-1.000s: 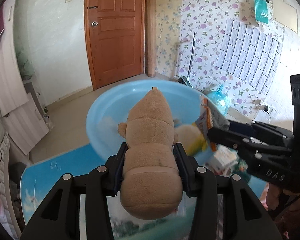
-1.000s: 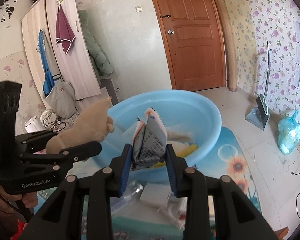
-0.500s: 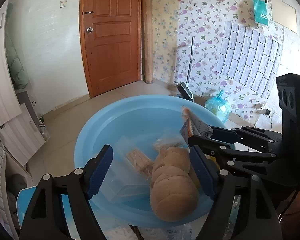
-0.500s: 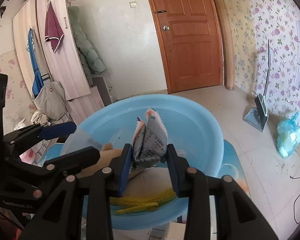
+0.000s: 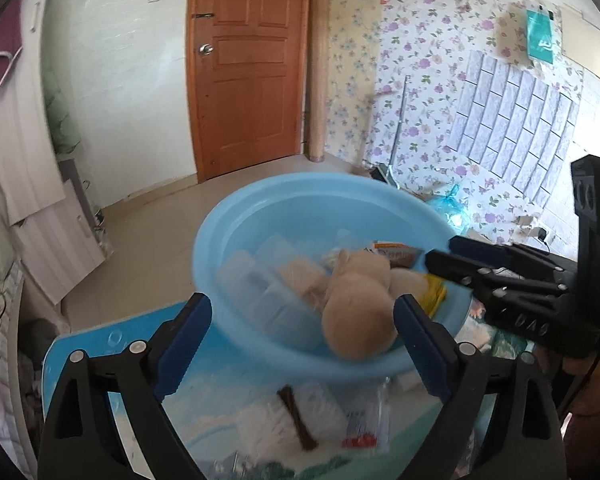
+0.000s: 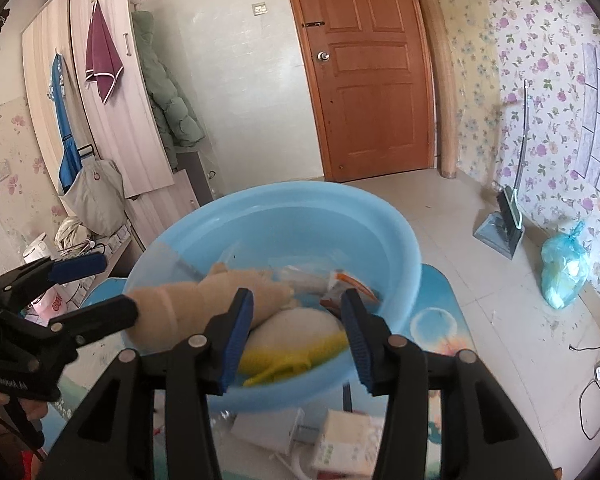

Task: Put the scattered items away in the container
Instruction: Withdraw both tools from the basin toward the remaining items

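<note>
Two grippers, both spread wide and empty: your left gripper [image 5: 302, 338] and right gripper [image 6: 298, 336]. Just below the left one lie a brown stick [image 5: 298, 418], long axis running away from you, and one packet [image 5: 366, 426]. Beyond, the blue basin [image 5: 260, 200] holds one plush toy [image 5: 358, 312].

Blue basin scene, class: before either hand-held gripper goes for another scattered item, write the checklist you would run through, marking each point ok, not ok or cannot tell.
1. Left hand-held gripper open and empty: ok.
2. Right hand-held gripper open and empty: ok.
3. Plush toy resting inside the blue basin: ok.
4. Snack packet inside the basin: ok.
5. Every item tidied: not ok; a brown stick and a white box lie on the mat in front of the basin.
6. Basin steady on the mat: cannot tell.
</note>
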`<state>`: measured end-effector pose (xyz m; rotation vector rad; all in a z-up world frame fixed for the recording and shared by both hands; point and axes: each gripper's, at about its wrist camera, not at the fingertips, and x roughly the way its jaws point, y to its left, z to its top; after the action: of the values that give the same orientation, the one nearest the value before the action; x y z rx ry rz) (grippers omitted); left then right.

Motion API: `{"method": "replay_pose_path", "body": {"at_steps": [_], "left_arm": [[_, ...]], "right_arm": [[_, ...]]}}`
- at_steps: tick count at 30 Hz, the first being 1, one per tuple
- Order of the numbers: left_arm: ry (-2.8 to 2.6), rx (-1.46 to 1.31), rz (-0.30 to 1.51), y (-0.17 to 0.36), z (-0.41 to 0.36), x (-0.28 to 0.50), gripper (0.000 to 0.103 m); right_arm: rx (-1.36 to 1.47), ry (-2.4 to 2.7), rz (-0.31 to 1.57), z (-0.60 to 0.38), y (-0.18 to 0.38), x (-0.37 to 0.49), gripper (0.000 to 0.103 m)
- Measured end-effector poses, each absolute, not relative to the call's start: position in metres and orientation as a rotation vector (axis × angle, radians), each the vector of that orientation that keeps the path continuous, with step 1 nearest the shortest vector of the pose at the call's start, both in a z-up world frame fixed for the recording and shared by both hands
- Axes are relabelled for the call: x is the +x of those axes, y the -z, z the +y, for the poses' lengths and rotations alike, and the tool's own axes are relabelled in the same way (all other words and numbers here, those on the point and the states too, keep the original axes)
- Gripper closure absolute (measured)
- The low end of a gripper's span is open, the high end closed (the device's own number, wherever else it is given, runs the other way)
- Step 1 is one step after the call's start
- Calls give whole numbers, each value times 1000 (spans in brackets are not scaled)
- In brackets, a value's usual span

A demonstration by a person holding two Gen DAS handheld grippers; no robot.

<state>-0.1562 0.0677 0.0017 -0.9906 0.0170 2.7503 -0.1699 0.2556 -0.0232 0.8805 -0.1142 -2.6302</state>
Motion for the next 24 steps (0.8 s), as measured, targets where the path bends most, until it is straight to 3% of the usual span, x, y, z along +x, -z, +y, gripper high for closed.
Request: {"method": "replay_pose_path", "body": {"at_steps": [12, 16, 24], "left_arm": [[-2767, -1132, -78, 23, 44, -115, 9], [-2748, -1194, -87, 37, 43, -111, 9], [-2693, -1327, -144, 64, 39, -110, 9]], "right_arm": [[909, 2689, -145, 284, 29, -129, 57], [952, 2696, -166, 296, 38, -122, 39], [1043, 2692, -166, 313, 65, -111, 34]]}}
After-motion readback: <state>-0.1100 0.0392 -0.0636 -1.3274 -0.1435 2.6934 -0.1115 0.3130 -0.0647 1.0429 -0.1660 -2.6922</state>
